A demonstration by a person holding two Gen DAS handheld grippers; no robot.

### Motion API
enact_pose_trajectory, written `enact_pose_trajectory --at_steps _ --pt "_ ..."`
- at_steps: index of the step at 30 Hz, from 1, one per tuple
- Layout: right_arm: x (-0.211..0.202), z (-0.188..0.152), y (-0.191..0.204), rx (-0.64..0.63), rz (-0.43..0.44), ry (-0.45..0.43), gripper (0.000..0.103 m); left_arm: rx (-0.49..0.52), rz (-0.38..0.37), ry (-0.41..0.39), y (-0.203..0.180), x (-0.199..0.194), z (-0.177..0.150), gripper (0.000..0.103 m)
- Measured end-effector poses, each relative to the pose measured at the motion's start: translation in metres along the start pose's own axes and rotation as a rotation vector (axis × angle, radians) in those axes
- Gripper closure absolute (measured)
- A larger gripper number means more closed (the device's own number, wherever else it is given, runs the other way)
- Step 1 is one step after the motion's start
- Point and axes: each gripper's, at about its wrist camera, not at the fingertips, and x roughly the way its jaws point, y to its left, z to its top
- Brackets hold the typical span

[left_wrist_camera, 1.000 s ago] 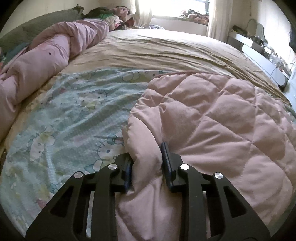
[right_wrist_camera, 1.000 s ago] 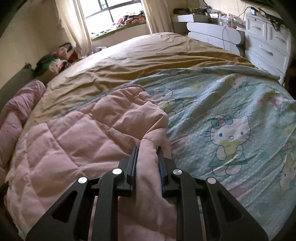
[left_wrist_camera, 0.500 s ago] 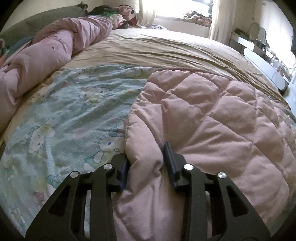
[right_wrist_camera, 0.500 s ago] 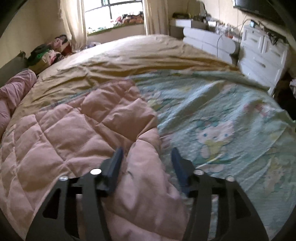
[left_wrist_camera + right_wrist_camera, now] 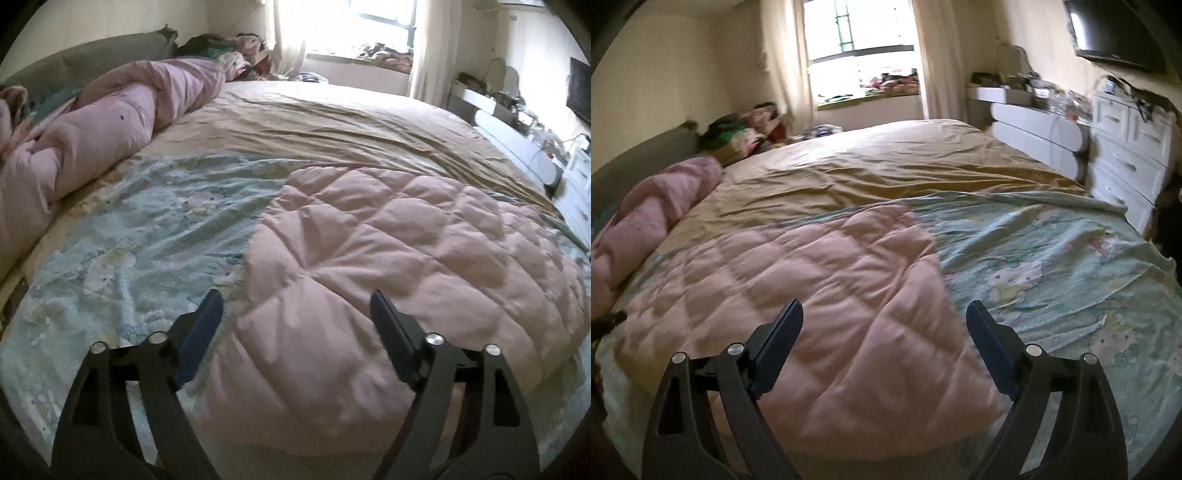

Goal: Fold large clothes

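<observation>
Both pairs of tongs, clamped on the near edge of the pink quilted blanket (image 5: 388, 258) a second ago, have let go. The left tongs (image 5: 295, 317) are opening, cloth below but unpressed; the right tongs (image 5: 884, 325) likewise. The blanket lies folded on the cartoon-print sheet (image 5: 147, 236) near the bed's foot, so this fold appears set. Around: a bunched pink duvet (image 5: 92, 136) far left, a tan bedspread (image 5: 886, 162) beyond, white drawers (image 5: 1126, 155) right. Nothing blocks a further fold.
</observation>
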Motion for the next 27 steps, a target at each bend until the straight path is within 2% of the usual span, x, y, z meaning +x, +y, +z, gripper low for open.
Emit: enact_pose_trajectory --at_steps 4,7,9,12,13,16,20,23,27 --pt "-0.014 -0.014 0.019 -0.07 0.025 0.009 0.013 0.029 -0.012 -0.007 -0.016 -0.013 -0.011 0.021" --pt "-0.01 -0.023 0.034 -0.098 0.049 0.053 0.012 0.045 -0.01 0.02 -0.025 -0.011 -0.021 0.019" --pt "-0.002 -0.029 0.04 -0.109 0.057 0.093 0.011 0.046 -0.006 0.045 -0.028 -0.004 -0.027 0.019" --pt "0.024 -0.044 0.047 -0.124 0.022 0.214 0.01 0.039 0.01 0.074 -0.029 0.008 -0.036 0.015" --pt "0.031 -0.049 0.046 -0.102 0.026 0.231 0.005 0.037 0.011 0.079 -0.029 0.01 -0.038 0.014" --pt "0.043 -0.056 0.037 -0.043 0.039 0.247 0.004 0.039 0.018 0.086 -0.028 0.016 -0.04 0.009" --pt "0.045 -0.057 0.042 -0.056 0.029 0.247 0.004 0.027 0.006 0.088 -0.025 0.018 -0.043 0.008" --pt "0.035 -0.053 0.04 -0.039 0.05 0.237 0.004 0.009 -0.006 0.084 -0.02 0.009 -0.042 0.008" --pt "0.009 -0.048 0.027 -0.011 0.037 0.179 0.004 -0.022 -0.007 0.083 -0.012 -0.005 -0.042 0.008"
